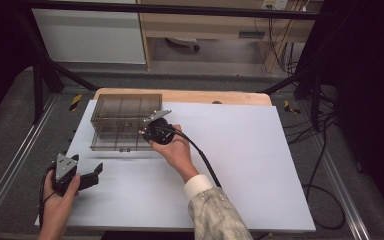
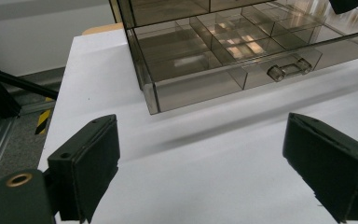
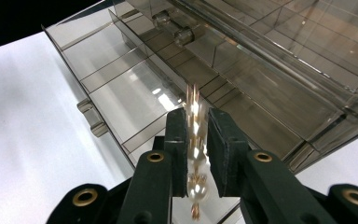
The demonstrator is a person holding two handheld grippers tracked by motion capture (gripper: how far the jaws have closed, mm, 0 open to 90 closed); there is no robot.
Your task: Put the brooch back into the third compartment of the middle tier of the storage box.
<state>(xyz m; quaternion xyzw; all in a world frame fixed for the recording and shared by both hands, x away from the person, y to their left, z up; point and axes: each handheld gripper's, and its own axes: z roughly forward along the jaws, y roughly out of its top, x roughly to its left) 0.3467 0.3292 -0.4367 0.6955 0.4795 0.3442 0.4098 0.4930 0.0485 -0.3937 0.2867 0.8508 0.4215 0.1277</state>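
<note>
A smoky see-through drawer box point(image 1: 122, 120) stands at the back left of the white sheet. Its lower drawer point(image 3: 121, 93) is pulled out and split into several compartments, with a clear handle point(image 2: 289, 69) on its front. My right gripper point(image 3: 196, 116) hangs over this drawer, shut on a slim gold piece with a pearl point(image 3: 198, 189) that stands upright between the pads. In the high view the right gripper point(image 1: 149, 131) is at the box's front right corner. My left gripper point(image 1: 91, 172) rests near the sheet's front left, open with nothing between its fingers point(image 2: 93, 154).
The white sheet point(image 1: 240, 165) covers a wooden table point(image 1: 180, 95). Black frame bars point(image 1: 40, 75) stand at the back corners. Cables point(image 1: 325, 190) lie on the floor to the right. The right gripper's cable point(image 1: 200, 152) trails over the person's forearm.
</note>
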